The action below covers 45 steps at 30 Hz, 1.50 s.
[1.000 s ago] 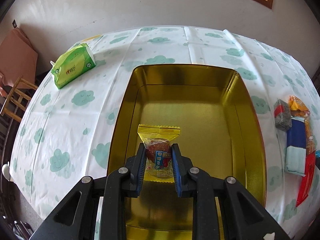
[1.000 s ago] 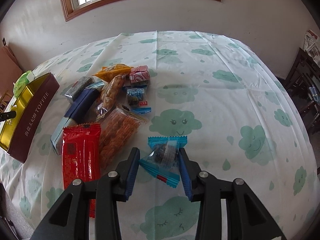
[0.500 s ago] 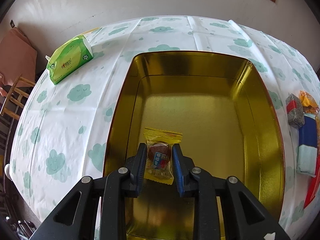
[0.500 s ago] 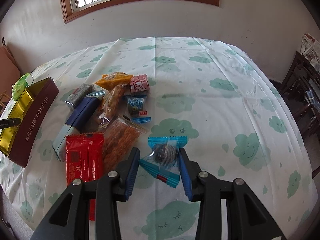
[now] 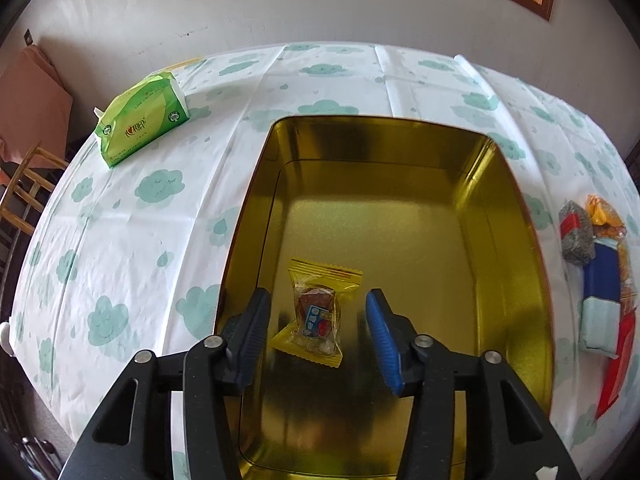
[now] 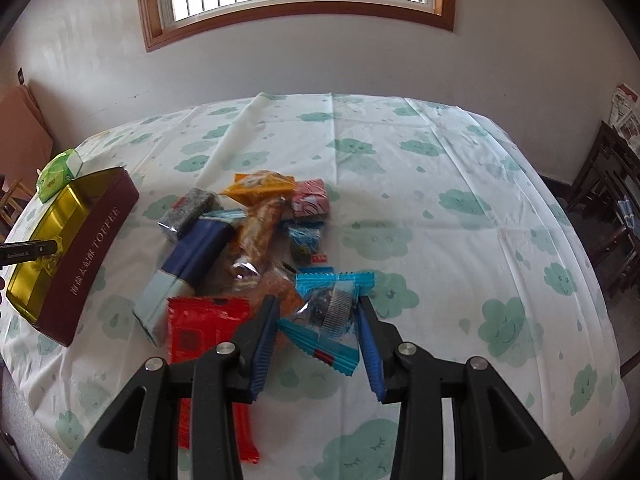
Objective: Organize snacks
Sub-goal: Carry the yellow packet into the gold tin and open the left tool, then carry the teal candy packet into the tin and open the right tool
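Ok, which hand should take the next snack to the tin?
Right, probably. The right claw is shut on the blue-wrapped snack, lifted by the pile. The left claw is opening over the gold tin, the yellow-wrapped snack loose between its pads, so it carries nothing.

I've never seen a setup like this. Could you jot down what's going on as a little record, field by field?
Setting: table with a cloud-print cloth
Container: gold tin, lid off
In the tin: yellow-wrapped snack
Left gripper: jaws opening, pads clear of the yellow-wrapped snack
Right gripper: clamped on blue-wrapped snack
Waiting: snack pile beside the tin
Also there: green tissue pack
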Each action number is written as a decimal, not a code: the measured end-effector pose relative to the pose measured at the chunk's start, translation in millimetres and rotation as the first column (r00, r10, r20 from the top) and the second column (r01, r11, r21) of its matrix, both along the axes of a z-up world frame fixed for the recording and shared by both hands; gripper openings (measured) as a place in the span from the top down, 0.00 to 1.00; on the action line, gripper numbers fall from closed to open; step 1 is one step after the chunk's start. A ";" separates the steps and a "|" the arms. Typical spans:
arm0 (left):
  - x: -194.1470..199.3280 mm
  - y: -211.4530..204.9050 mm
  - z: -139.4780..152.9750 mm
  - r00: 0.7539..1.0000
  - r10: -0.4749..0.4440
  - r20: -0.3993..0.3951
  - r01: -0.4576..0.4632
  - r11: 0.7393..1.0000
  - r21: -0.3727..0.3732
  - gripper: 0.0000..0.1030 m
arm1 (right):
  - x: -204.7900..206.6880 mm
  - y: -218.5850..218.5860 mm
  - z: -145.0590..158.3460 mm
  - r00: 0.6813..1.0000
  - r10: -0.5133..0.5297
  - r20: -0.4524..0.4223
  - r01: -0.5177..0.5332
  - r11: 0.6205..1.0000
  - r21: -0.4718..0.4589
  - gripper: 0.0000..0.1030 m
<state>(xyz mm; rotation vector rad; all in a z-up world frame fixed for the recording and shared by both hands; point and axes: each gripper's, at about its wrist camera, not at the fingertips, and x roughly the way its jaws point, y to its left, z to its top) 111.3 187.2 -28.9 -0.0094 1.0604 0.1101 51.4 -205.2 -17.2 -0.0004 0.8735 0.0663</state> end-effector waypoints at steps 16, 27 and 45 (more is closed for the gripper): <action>-48.0 23.7 44.2 0.984 0.109 0.139 -0.097 0.991 -0.093 0.20 | 32.6 127.8 25.0 0.944 0.325 0.051 -0.327 0.943 0.053 0.62; -78.9 68.5 40.9 0.963 0.238 0.128 -0.234 0.971 -0.042 0.16 | 66.9 237.6 28.5 0.857 0.514 0.036 -0.515 0.856 0.037 0.62; -86.5 91.1 21.8 0.953 0.295 0.071 -0.290 0.955 -0.069 0.16 | 97.1 299.1 -5.9 0.823 0.564 -0.065 -0.567 0.822 -0.047 0.62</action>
